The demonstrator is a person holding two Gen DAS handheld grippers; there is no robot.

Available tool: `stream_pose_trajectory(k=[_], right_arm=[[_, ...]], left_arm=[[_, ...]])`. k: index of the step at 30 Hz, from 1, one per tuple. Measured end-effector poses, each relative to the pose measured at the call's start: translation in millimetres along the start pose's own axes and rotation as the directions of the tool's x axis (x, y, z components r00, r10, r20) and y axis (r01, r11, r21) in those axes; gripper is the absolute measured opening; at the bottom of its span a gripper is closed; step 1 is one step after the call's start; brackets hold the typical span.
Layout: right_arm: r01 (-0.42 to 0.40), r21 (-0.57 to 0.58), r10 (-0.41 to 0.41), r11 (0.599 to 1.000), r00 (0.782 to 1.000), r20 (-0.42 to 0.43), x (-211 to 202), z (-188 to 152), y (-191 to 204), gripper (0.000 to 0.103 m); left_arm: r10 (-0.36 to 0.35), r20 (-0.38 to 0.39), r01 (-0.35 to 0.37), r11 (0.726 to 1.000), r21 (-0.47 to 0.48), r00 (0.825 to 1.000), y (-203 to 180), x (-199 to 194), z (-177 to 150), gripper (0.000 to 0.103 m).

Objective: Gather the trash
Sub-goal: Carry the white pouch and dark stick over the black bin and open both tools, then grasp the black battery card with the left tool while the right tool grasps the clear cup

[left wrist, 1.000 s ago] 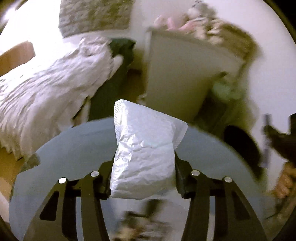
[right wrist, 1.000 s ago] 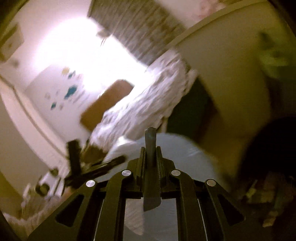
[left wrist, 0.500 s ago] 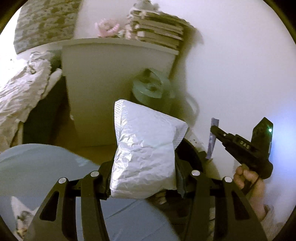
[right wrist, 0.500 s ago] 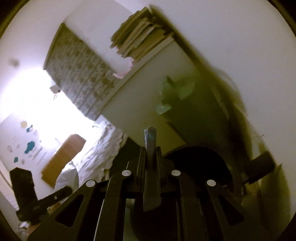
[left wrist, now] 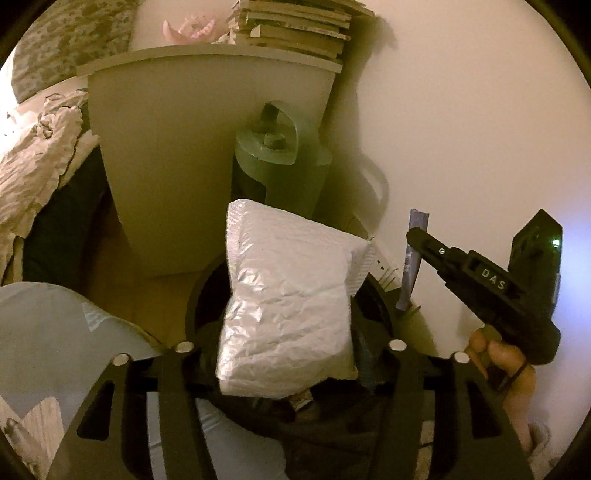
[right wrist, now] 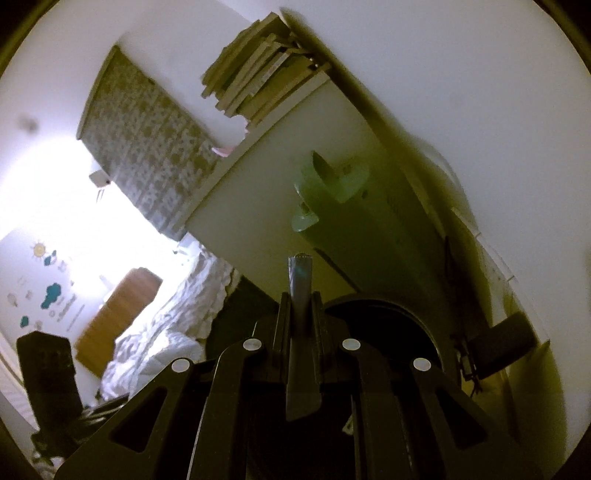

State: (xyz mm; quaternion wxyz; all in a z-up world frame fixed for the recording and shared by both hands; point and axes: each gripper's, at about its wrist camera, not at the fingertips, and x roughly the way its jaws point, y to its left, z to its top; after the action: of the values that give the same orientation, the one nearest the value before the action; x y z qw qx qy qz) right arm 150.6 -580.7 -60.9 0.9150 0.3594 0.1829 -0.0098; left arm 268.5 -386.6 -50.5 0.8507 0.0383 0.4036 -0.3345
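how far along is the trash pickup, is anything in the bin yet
Done: both pieces are picked up and brought over the black bin, which already holds some scraps. In hand: the white padded wrapper sits between the left gripper jaws, which have just been opening; the right gripper pinches a thin grey wrapper. Left: dropping both in.

You see a stack of books (left wrist: 295,27) on a white cabinet (left wrist: 192,147), a green appliance (left wrist: 277,166) beside it, and rumpled bedding (left wrist: 37,158) left.

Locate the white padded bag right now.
Left wrist view, centre: the white padded bag sits between the left hand-held gripper's fingers, above the dark bin, before the green appliance.
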Motion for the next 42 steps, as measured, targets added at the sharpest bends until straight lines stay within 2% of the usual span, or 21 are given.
stream_pose_trajectory(k=[3, 4, 6, 7, 8, 14, 18, 20, 24, 26, 27, 29, 31, 33, 34, 36, 40, 42], right_arm=[[0.001, -0.008, -0.001, 1.000, 1.000, -0.009, 2, -1, 0, 0.015], [0.002, -0.010, -0.002, 1.000, 1.000, -0.011, 2, -1, 1, 0.020], [0.012, -0.012, -0.012, 1.000, 1.000, -0.011, 3, -2, 3, 0.037], [0.025, -0.008, -0.025, 1.000, 1.000, -0.004, 3, -2, 3, 0.051], [0.034, -0.002, -0.034, 0.999, 0.999, 0.006, 2, -3, 3, 0.061], [0.036, -0.004, -0.036, 0.999, 0.999, -0.006, 6, -8, 5, 0.063], [0.014, -0.066, -0.016, 0.998, 0.999, -0.037, 12, -16, 21, 0.063], [-0.015, -0.123, 0.006, 0.992, 0.997, -0.072, 17, -24, 36, 0.063], [-0.114, -0.260, 0.073, 0.959, 0.984, -0.164, 26, -49, 79, 0.063], [-0.201, -0.322, 0.126, 0.925, 0.963, -0.239, 32, -68, 107, 0.063], [-0.259, -0.345, 0.157, 0.902, 0.942, -0.295, 37, -80, 125, 0.063], [-0.332, -0.381, 0.183, 0.863, 0.908, -0.376, 44, -101, 155, 0.063], [-0.401, -0.407, 0.199, 0.821, 0.868, -0.454, 52, -122, 187, 0.063], [-0.457, -0.450, 0.172, 0.767, 0.823, -0.542, 64, -151, 228, 0.063], [-0.472, -0.473, 0.151, 0.744, 0.809, -0.569, 67, -163, 244, 0.063], [-0.512, -0.507, 0.105, 0.694, 0.768, -0.632, 79, -190, 278, 0.063], [-0.531, -0.548, 0.003, 0.647, 0.720, -0.694, 107, -230, 319, 0.063], [-0.527, -0.566, -0.041, 0.634, 0.708, -0.705, 120, -247, 333, 0.063]], left_arm=[[0.015, 0.005, -0.015, 1.000, -0.005, 1.000, 0, 0, -2, 0.073], [0.019, 0.009, -0.019, 1.000, -0.007, 1.000, 0, -1, -3, 0.076], [0.019, 0.007, -0.019, 1.000, -0.002, 1.000, -1, -2, -5, 0.076], [0.020, 0.004, -0.020, 1.000, 0.000, 1.000, -1, -1, -5, 0.076], [0.021, 0.001, -0.021, 1.000, 0.003, 1.000, -1, -3, -6, 0.076], [0.037, 0.022, -0.037, 0.999, 0.010, 0.999, 6, -30, -16, 0.076], [0.096, 0.058, -0.097, 0.995, 0.007, 0.994, 26, -67, -36, 0.077], [0.158, 0.072, -0.158, 0.987, -0.009, 0.985, 48, -91, -55, 0.087], [0.313, 0.040, -0.312, 0.950, -0.030, 0.949, 99, -125, -94, 0.087], [0.396, -0.005, -0.396, 0.917, -0.039, 0.918, 133, -138, -117, 0.087], [0.420, -0.024, -0.421, 0.906, -0.039, 0.907, 143, -141, -125, 0.087], [0.478, -0.085, -0.482, 0.876, -0.026, 0.874, 173, -145, -144, 0.087], [0.500, -0.119, -0.504, 0.864, 0.000, 0.858, 188, -144, -154, 0.087], [0.517, -0.147, -0.518, 0.855, 0.036, 0.843, 202, -139, -161, 0.087], [0.518, -0.153, -0.518, 0.854, 0.045, 0.841, 204, -138, -163, 0.087], [0.489, -0.143, -0.490, 0.871, 0.036, 0.860, 214, -138, -164, 0.088], [0.457, -0.134, -0.460, 0.888, 0.010, 0.879, 225, -138, -165, 0.091], [0.450, -0.121, -0.453, 0.892, 0.002, 0.885, 227, -138, -167, 0.093]])
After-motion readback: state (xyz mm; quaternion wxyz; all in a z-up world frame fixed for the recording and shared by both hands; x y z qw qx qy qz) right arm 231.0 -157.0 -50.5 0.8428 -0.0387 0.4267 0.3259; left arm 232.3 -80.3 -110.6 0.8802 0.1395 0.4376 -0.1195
